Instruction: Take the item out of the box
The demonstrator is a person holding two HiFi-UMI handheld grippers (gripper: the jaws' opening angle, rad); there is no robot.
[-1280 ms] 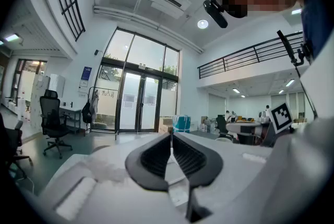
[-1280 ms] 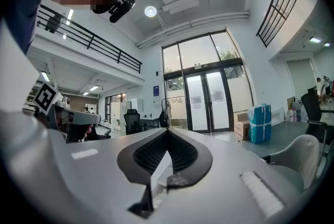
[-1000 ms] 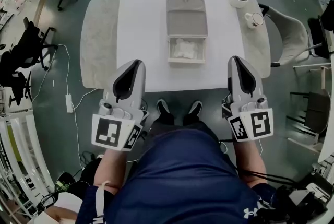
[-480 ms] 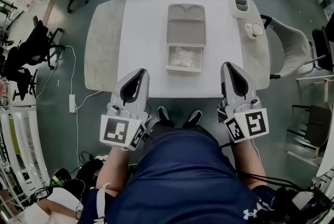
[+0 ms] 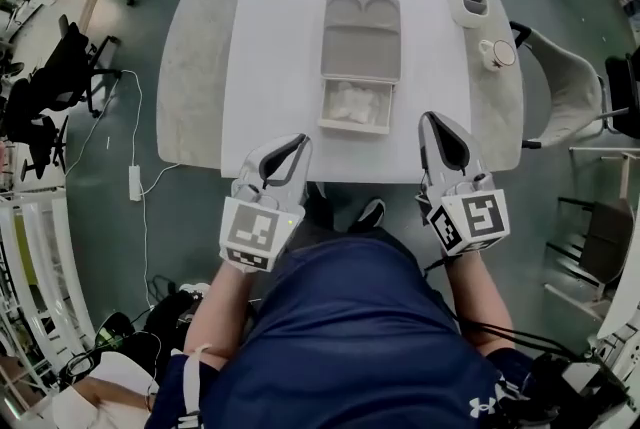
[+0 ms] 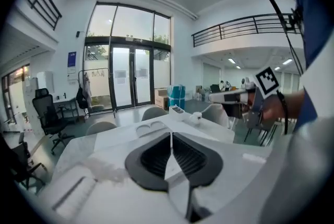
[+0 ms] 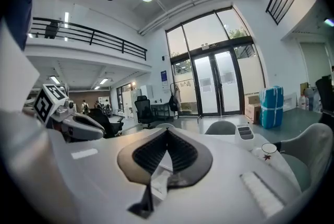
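At the near edge of the smooth white desk (image 5: 270, 67), your left gripper (image 5: 296, 145) and right gripper (image 5: 438, 122) both have ribbed black jaws pressed together on nothing. Between and beyond them the shallow rectangular box (image 5: 354, 127) sits open, a crumpled white item (image 5: 357, 101) inside, bare desk on either side. Only the head view shows that item.

The left gripper (image 5: 298, 141) has swung in from the lower left of the frame toward the middle. Its tip now tilts up and right toward the open box (image 5: 354, 128) and overlaps the near edge of the table (image 5: 260, 67). The right gripper (image 5: 433, 119) has edged slightly left.
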